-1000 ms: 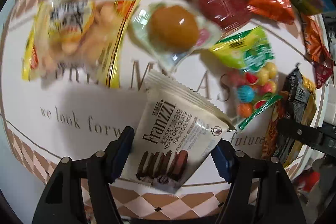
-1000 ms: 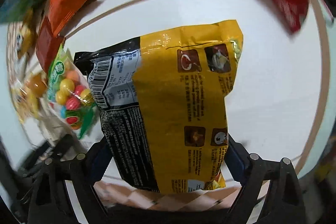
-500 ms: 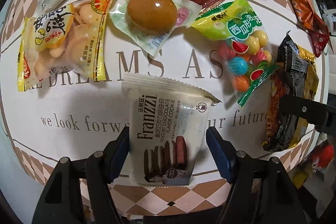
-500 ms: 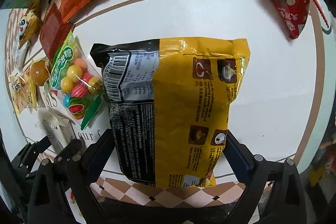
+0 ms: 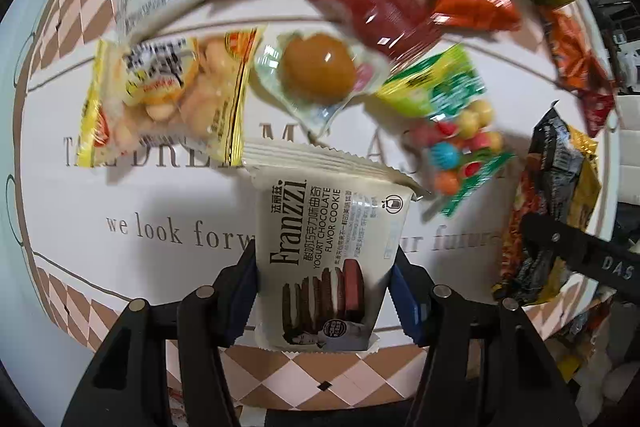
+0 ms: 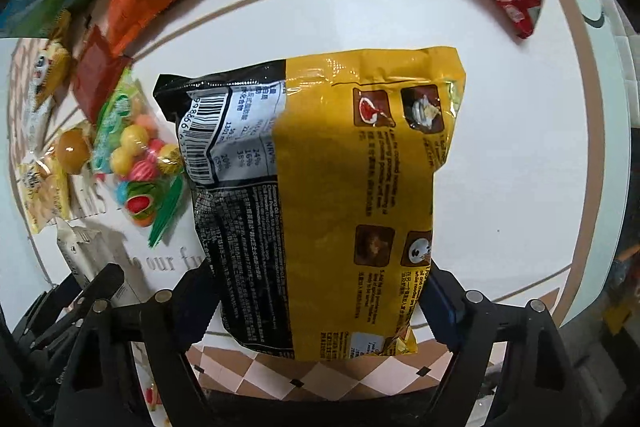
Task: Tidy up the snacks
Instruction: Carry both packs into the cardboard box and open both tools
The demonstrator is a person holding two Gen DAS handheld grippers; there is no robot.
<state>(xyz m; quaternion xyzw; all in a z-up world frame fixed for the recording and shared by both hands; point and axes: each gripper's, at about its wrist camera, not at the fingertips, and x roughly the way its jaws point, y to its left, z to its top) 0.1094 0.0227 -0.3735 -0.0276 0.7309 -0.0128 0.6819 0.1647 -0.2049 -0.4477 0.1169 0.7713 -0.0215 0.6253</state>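
My left hand-held gripper point(image 5: 324, 301) is black with blue pads, and between them sits a cream cookie packet point(image 5: 328, 259) printed with dark brown lettering and brown-and-pink cookies. My right hand-held gripper point(image 6: 320, 303), black too, frames a noodle bag point(image 6: 320, 195) that is mustard yellow with a black side panel and a white barcode patch. The counter point(image 5: 160, 195) is white with grey lettering and a peach-and-brown diamond border.
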